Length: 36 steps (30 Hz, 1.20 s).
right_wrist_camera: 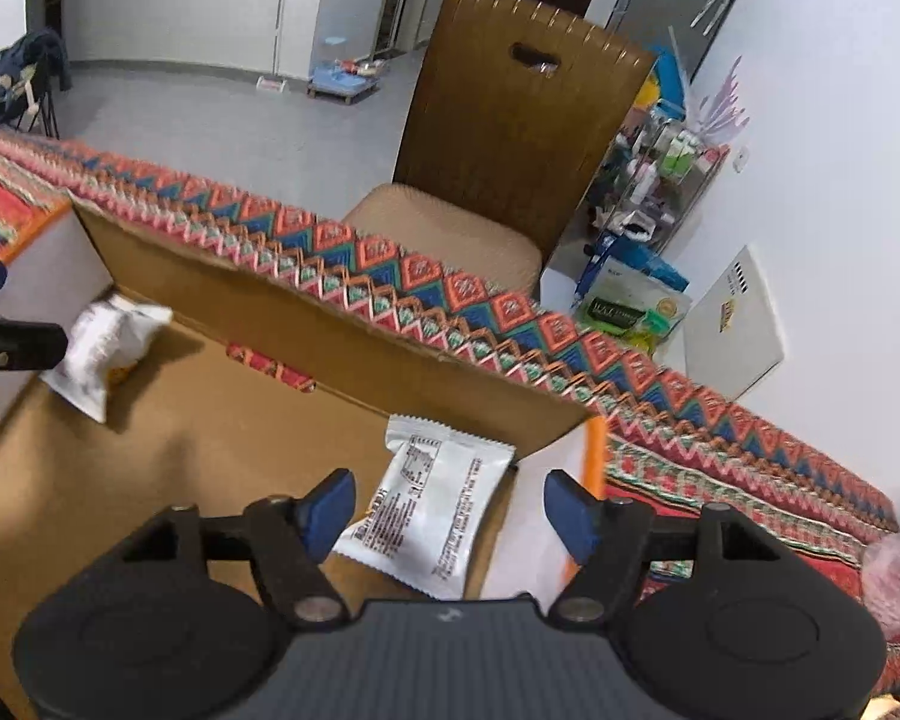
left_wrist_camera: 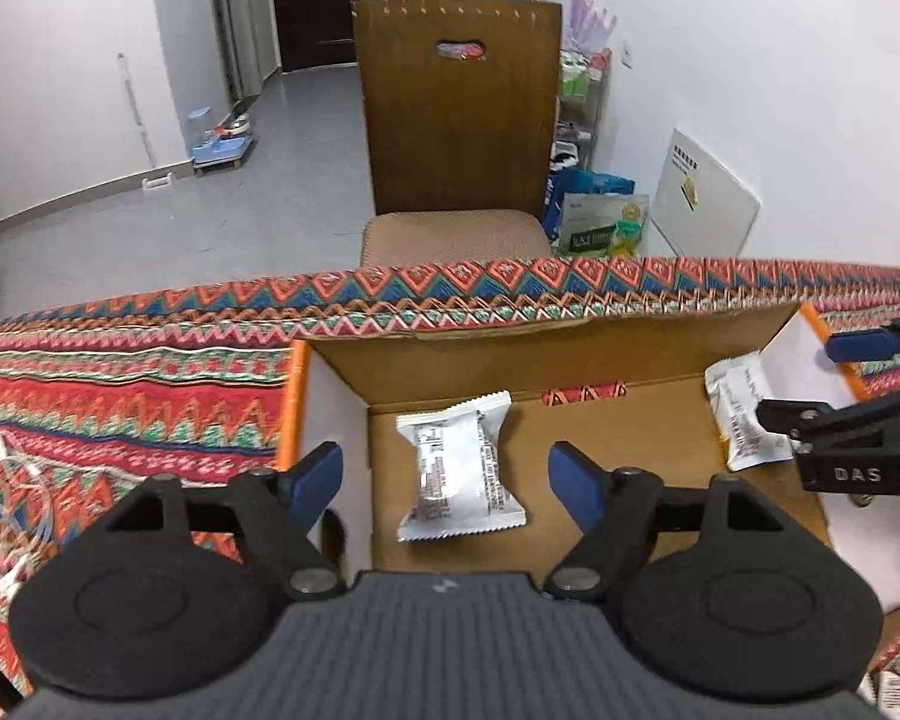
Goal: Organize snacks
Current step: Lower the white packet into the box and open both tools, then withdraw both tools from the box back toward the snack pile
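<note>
An open cardboard box [left_wrist_camera: 606,480] lies on the patterned tablecloth. Two white snack packets rest on its floor. One packet [left_wrist_camera: 459,468] lies flat below my left gripper [left_wrist_camera: 447,477], whose blue pads stand wide on either side without touching it. The other packet [left_wrist_camera: 744,414] leans in the box's right corner, beside my right gripper [left_wrist_camera: 798,378]. In the right wrist view that corner packet [right_wrist_camera: 432,504] lies between the spread pads of my right gripper [right_wrist_camera: 450,507], untouched. Further left in the box [right_wrist_camera: 180,450], the first packet [right_wrist_camera: 108,348] sits by my left gripper [right_wrist_camera: 12,306].
A brown chair [left_wrist_camera: 456,120] stands just past the table's far edge. The tablecloth [left_wrist_camera: 120,396] stretches out left of the box. Bags [left_wrist_camera: 600,216] and a white board [left_wrist_camera: 708,204] lean against the wall. Something pink and fuzzy [right_wrist_camera: 894,576] shows at the right edge.
</note>
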### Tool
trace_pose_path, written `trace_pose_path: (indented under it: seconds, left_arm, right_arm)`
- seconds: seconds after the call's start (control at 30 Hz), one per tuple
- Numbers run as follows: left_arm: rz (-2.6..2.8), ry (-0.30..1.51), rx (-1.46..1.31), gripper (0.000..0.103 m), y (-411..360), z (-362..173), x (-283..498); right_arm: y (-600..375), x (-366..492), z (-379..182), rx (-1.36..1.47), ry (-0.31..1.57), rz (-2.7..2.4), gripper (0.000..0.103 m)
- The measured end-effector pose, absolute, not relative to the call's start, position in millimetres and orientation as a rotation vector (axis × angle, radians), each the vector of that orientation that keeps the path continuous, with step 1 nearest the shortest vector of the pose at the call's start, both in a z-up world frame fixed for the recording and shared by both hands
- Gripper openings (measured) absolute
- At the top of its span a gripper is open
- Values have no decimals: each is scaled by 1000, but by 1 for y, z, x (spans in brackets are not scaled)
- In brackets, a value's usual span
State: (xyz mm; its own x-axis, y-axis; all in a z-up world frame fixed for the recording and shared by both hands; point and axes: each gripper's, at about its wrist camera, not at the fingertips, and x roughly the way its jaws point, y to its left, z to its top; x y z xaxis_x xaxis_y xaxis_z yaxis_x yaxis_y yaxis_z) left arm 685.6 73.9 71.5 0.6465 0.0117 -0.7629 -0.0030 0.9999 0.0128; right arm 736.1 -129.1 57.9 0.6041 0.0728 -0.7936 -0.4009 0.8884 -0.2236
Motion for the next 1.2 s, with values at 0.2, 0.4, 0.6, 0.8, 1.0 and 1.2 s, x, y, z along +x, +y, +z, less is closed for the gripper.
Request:
trace_pose_path:
  seconds: [0.2, 0.4, 0.6, 0.8, 1.0, 1.2]
  left_arm:
    - [5, 824, -7, 86, 77, 113, 646]
    - [-6, 767, -9, 89, 71, 156, 596]
    - [-28, 723, -12, 90, 64, 187, 540]
    - [-41, 671, -4, 96, 59, 198, 476]
    - [-42, 621, -1, 100, 56, 196, 411]
    - [-48, 577, -1, 100, 49, 189, 340]
  right_arm:
    - [-135, 701, 103, -380, 824, 288, 82]
    - [-141, 652, 146, -365, 766, 290, 85]
    - [-148, 597, 178, -331, 717, 309, 86]
    - [-156, 535, 199, -296, 665, 345, 88]
    - [-166, 468, 206, -275, 604, 382, 92]
    - [-178, 400, 205, -246, 553, 424, 93]
